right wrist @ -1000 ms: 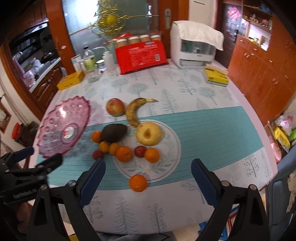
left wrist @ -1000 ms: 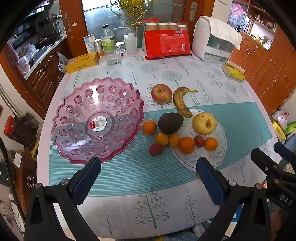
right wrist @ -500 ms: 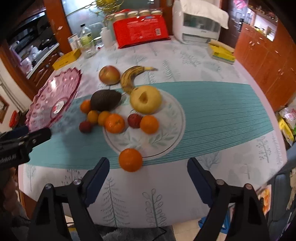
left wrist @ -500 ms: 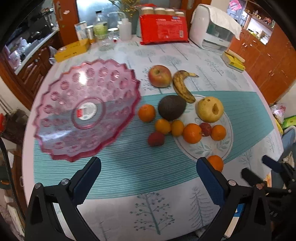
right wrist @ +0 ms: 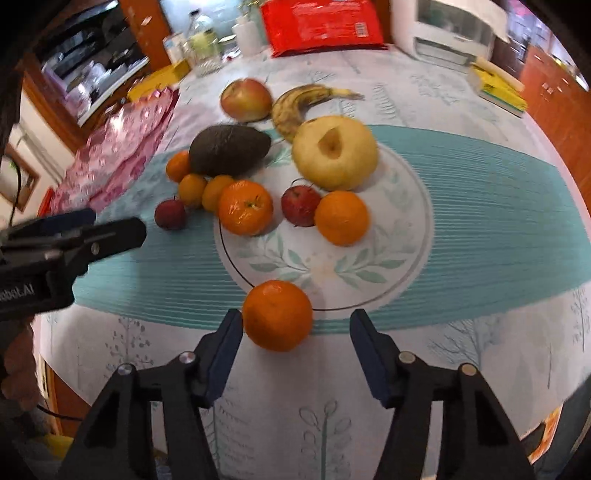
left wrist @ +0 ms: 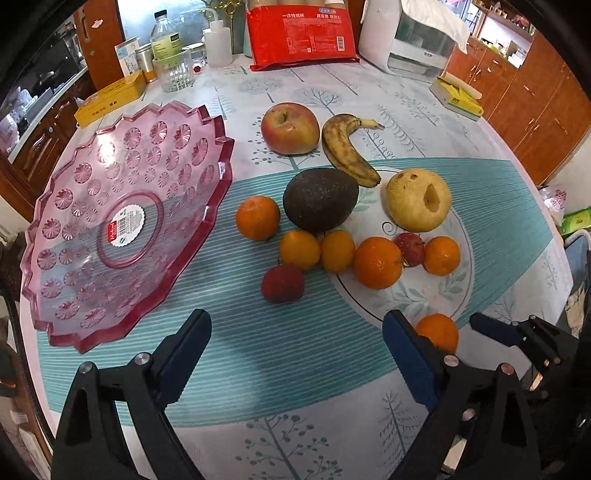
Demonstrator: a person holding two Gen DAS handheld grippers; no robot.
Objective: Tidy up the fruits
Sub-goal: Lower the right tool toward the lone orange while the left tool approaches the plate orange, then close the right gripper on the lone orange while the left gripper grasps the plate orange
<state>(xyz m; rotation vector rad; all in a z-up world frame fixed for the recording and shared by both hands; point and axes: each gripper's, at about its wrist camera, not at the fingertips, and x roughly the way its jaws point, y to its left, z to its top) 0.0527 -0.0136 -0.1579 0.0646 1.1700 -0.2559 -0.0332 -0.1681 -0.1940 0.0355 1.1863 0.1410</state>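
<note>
A lone orange [right wrist: 277, 314] lies on the tablecloth at the near rim of the printed circle. My right gripper [right wrist: 295, 325] straddles it, jaws closing; the left pad is at its skin and the right pad stands apart. My left gripper [left wrist: 297, 332] hangs low over the teal stripe, jaws wide and closing, nothing between them. Just ahead of it lies a small red fruit [left wrist: 282, 282]. Beyond are several oranges, an avocado [left wrist: 319, 199], a yellow pear [left wrist: 419, 199], a banana [left wrist: 345, 147] and an apple [left wrist: 290, 127]. The empty pink bowl [left wrist: 122, 229] stands to the left.
Along the table's far edge stand a red packet [left wrist: 301, 35], a white appliance [left wrist: 410, 37], a glass [left wrist: 173, 70], bottles and a yellow box [left wrist: 110, 98]. A yellow pack [left wrist: 458, 98] lies at the far right. Wooden cabinets flank the table.
Both grippers have sunk toward the table. The right jaws have narrowed around the lone orange, which now sits between them. The left jaws have narrowed slightly.
</note>
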